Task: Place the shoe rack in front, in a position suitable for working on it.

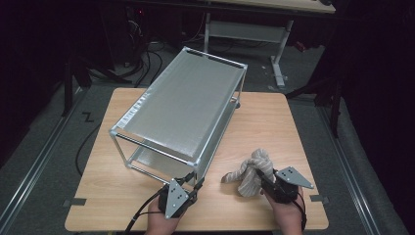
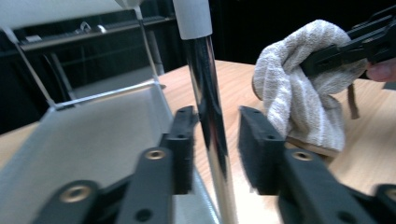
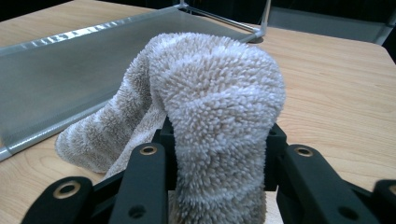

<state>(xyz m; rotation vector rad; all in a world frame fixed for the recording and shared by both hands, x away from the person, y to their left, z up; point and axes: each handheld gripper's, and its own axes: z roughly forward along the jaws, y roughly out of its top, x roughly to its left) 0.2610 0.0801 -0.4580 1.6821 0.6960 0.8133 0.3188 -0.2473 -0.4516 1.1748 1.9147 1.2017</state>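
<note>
Towel (image 3: 210,107) sits bunched in the right gripper (image 1: 265,182) clamped on it near the table's (image 1: 274,122) front right, while the left gripper (image 2: 217,149), jaws parted around the rack's corner post (image 2: 205,93), may shove the rack (image 1: 181,103) if squeezed off-centre.

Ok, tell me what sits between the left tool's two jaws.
The rack's chrome corner post stands upright between the left tool's jaws in the left gripper view. The jaws are apart, with a gap showing on the right side of the post.
</note>
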